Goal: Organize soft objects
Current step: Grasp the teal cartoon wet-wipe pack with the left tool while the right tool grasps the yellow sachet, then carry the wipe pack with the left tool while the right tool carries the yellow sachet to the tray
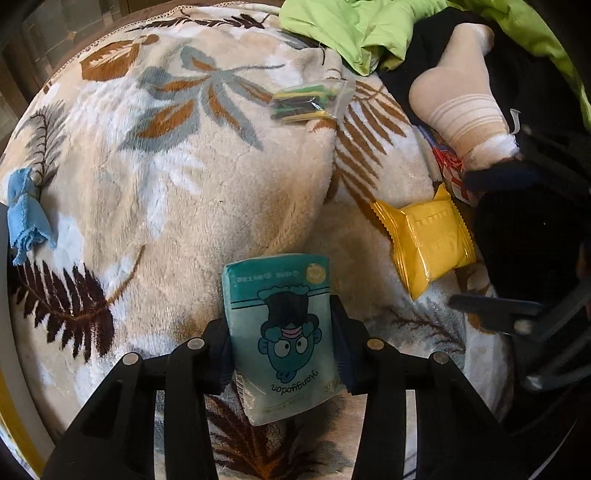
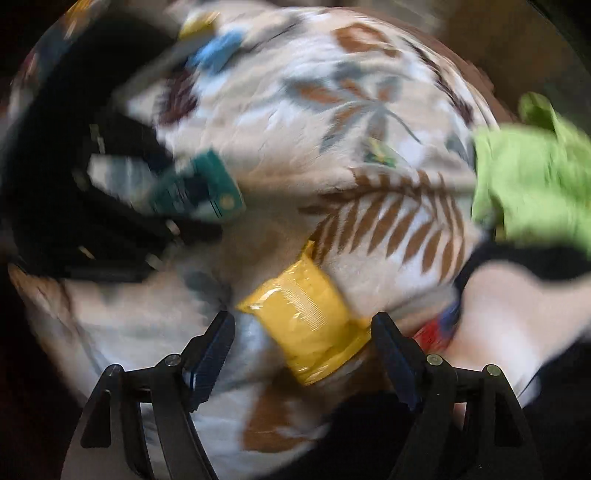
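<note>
A teal tissue pack (image 1: 277, 280) with a cartoon face is clamped between the fingers of my left gripper (image 1: 282, 343), held just above the leaf-patterned fleece blanket (image 1: 184, 166). The right wrist view is blurred; it shows that pack (image 2: 207, 184) at the left. A yellow snack packet (image 1: 424, 240) lies on the blanket to the right. My right gripper (image 2: 303, 321) hangs open over the yellow packet (image 2: 306, 317), its fingers on either side and apart from it. From the left wrist view the right gripper (image 1: 484, 243) comes in from the right edge.
A white striped sock (image 1: 461, 107) rests on dark fabric at the upper right, beside a green cloth (image 1: 354, 29). A clear zip bag (image 1: 306, 101) of small coloured items lies mid-blanket. A blue cloth (image 1: 27, 210) sits at the left edge, a red-and-blue packet (image 1: 448, 162) under the sock.
</note>
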A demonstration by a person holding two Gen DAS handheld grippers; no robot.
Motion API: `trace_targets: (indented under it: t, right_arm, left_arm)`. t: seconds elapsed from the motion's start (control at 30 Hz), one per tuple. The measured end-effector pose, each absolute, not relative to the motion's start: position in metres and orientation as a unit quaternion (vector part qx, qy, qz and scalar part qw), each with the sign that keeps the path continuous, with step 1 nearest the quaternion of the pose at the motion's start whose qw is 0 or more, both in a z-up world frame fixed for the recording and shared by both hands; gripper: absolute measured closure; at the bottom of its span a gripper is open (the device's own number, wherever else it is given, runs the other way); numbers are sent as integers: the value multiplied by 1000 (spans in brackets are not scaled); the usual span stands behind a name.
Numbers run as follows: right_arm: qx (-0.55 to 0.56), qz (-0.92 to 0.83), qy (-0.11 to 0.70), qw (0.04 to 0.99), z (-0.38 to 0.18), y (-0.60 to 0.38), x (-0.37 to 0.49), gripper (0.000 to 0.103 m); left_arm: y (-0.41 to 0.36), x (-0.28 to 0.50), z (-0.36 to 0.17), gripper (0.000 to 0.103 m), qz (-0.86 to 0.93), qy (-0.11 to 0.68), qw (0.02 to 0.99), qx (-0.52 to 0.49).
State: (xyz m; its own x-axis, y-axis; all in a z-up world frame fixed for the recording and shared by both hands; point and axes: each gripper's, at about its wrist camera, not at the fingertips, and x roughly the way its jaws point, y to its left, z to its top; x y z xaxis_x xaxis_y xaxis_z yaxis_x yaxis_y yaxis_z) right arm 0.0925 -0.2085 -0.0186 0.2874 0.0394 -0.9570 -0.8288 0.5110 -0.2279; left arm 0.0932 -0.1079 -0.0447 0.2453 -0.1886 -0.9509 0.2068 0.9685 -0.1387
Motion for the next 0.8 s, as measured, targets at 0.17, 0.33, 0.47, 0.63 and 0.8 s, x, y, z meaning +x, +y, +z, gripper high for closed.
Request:
trace_targets:
  t: [0.17,0.33,0.47,0.63,0.8]
  right_arm:
    - [-413,324,519,674,-41,-204,107,21]
    - [-376,319,567,659,-55,-209,111,50]
    - [-304,290,593,687,-42,-223,115,55]
    - [-252,284,598,706,-30,-233,98,55]
    - [-183,274,589,738,-8,-229,72,55]
  left_arm:
    - [-108,100,-49,60,-124,601,789,11]
    - [-111,97,-55,60,-126,602,788,6]
    - [-113,94,-55,60,-126,596,793,10]
    - [-111,84,-52,62,-127,583,803,6]
    - [-102,65,-40,62,-121,567,815,18]
